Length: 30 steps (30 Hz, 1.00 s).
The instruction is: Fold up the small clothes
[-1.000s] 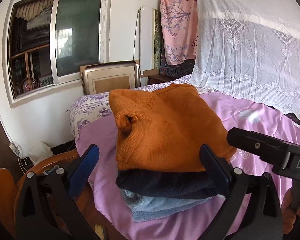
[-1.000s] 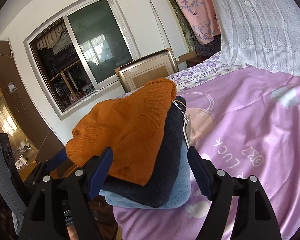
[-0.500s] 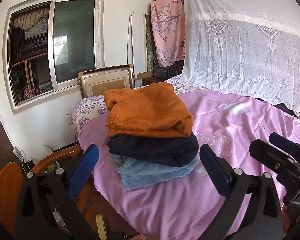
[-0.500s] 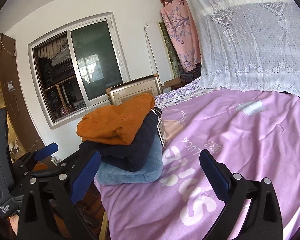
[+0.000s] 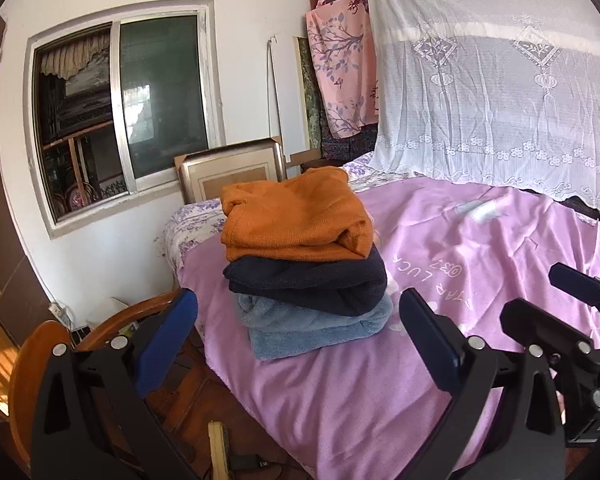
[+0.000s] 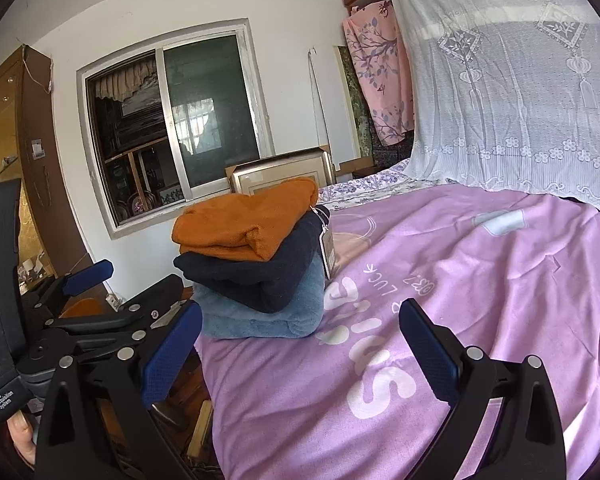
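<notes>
Three folded clothes sat in a neat pile near the corner of the bed. The orange sweater (image 5: 296, 220) was on top. Under it lay a dark blue sweater (image 5: 312, 284), and at the bottom was a light blue fluffy one (image 5: 316, 328). A paper tag (image 6: 327, 246) hung down the side of the pile. The pile rested on a purple bedspread (image 5: 480, 264) with white letters on it. The left gripper (image 5: 298, 334) was wide open and held nothing. It hung in front of the pile and did not touch it. The right gripper (image 6: 300, 344) was wide open too, with nothing between its blue fingers (image 6: 428, 350). It was over the bedspread, just beside the pile and apart from it. Behind the pile, a picture frame (image 5: 232, 170) leaned on the white wall under a window (image 5: 120, 112). A white lace curtain (image 5: 500, 92) hung over the far side of the bed, and a pink flowered cloth (image 5: 342, 68) hung next to it. A wooden chair (image 5: 40, 356) stood on the floor by the bed.
</notes>
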Each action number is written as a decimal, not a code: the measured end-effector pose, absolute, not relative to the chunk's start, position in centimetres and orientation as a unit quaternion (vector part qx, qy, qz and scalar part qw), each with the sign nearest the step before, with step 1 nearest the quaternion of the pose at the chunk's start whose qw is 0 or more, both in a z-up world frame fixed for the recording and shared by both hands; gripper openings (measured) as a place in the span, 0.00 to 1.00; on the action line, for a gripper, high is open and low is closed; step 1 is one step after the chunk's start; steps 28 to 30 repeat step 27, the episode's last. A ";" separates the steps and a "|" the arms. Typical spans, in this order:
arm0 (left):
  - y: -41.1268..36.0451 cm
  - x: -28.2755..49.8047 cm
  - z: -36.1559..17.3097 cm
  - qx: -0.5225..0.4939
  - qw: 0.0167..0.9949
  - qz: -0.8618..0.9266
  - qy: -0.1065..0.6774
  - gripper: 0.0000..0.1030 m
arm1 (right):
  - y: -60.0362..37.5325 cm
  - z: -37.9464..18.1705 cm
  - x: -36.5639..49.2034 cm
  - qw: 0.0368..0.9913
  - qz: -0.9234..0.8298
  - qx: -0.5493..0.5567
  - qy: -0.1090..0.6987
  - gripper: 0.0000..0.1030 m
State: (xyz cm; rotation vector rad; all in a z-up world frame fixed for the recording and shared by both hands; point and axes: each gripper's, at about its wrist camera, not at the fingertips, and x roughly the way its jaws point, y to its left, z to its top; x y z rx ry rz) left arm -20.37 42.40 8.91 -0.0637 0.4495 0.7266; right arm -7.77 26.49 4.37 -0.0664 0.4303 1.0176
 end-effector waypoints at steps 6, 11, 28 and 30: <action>41.9 -20.6 9.3 -0.035 0.908 0.361 0.210 0.96 | 25.5 4.3 -7.4 0.847 0.487 -0.016 0.211 0.97; 41.7 -21.1 9.5 -0.039 0.902 0.377 0.208 0.96 | 25.1 4.4 -7.5 0.847 0.489 -0.012 0.209 0.97; 42.5 -20.7 8.8 -0.064 0.896 0.375 0.227 0.96 | 24.2 4.5 -7.7 0.847 0.489 -0.007 0.208 0.97; 42.5 -20.7 8.8 -0.064 0.896 0.375 0.227 0.96 | 24.2 4.5 -7.7 0.847 0.489 -0.007 0.208 0.97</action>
